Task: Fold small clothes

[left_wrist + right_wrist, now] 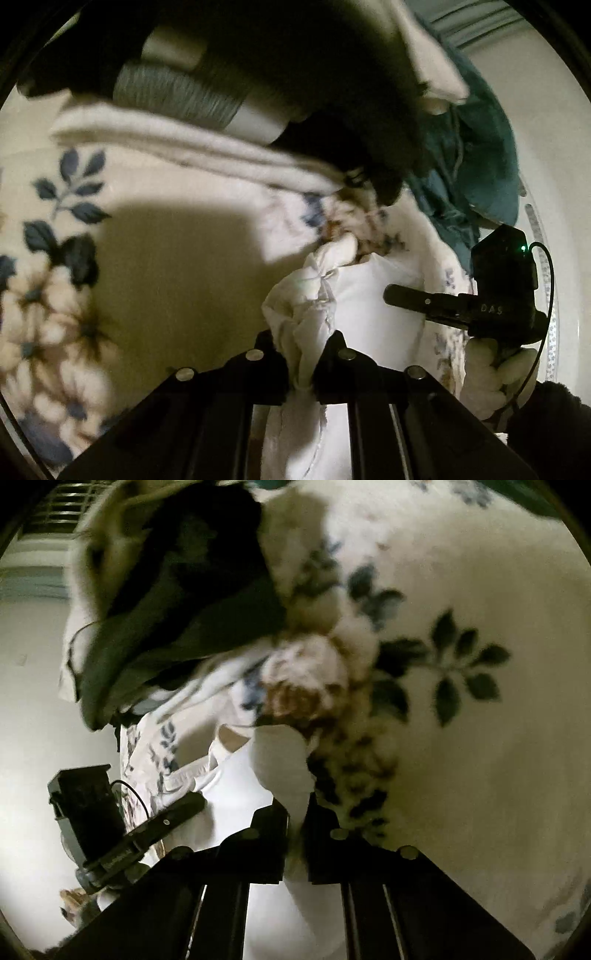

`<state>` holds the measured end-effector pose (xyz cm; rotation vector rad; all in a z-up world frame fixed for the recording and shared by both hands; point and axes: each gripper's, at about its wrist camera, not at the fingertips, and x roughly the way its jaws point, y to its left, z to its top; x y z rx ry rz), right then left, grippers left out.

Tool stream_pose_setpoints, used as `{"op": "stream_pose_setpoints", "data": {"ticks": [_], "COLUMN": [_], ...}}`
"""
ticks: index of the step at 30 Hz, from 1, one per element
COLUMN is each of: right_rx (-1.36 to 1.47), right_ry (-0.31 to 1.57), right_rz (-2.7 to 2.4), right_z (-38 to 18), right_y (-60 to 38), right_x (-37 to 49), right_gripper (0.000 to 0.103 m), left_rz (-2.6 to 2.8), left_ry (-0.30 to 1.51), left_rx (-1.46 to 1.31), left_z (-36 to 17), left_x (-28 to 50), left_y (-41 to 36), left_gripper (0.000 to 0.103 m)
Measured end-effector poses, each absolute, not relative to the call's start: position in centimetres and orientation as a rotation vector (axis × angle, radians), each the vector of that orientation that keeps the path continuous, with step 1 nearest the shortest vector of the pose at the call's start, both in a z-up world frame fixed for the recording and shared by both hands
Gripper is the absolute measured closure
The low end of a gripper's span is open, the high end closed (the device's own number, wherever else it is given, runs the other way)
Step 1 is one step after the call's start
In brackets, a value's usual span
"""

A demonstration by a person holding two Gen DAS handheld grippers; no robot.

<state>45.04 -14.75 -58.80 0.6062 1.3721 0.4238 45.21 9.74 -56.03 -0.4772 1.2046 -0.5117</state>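
Observation:
A small white garment (pixel 354 295) hangs stretched between my two grippers over a floral blanket (pixel 66 295). My left gripper (pixel 303 350) is shut on one bunched edge of it. My right gripper (pixel 295 819) is shut on another part of the white garment (pixel 280 764). In the left wrist view the right gripper (pixel 391 293) shows at the right, side on. In the right wrist view the left gripper (pixel 195 805) shows at the lower left.
A pile of clothes lies beyond: dark garments (pixel 295 74), a grey ribbed piece (pixel 177 92), cream folded cloth (pixel 184 144) and a teal garment (pixel 476 155). The floral blanket (pixel 461 664) covers the surface. A white wall (pixel 33 683) stands at the left.

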Motion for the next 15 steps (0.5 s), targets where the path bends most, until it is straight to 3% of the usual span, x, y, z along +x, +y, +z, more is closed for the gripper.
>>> {"op": "stream_pose_setpoints", "data": {"ticks": [8, 12, 14, 15], "right_rx": [0.582, 0.532, 0.496, 0.473], "right_ry": [1.23, 1.234, 1.297, 1.339], "right_rz": [0.54, 0.613, 0.66, 0.667], "right_z": [-51.8, -50.0, -50.6, -51.1], "right_y": [-13.0, -13.9, -14.0, -14.5], "right_x": [37.2, 30.4, 26.3, 24.5], "right_gripper": [0.097, 0.096, 0.095, 0.086], "left_rz": [-0.556, -0.596, -0.583, -0.574], "left_ry": [1.107, 1.173, 1.245, 1.28], "left_rx": [-0.491, -0.565, -0.598, -0.611], "left_z": [-50.4, -50.2, -51.1, -51.6], "left_x": [37.8, 31.2, 27.6, 25.9], "left_y": [10.9, 11.9, 11.9, 12.3], "left_gripper": [0.096, 0.092, 0.08, 0.076]}}
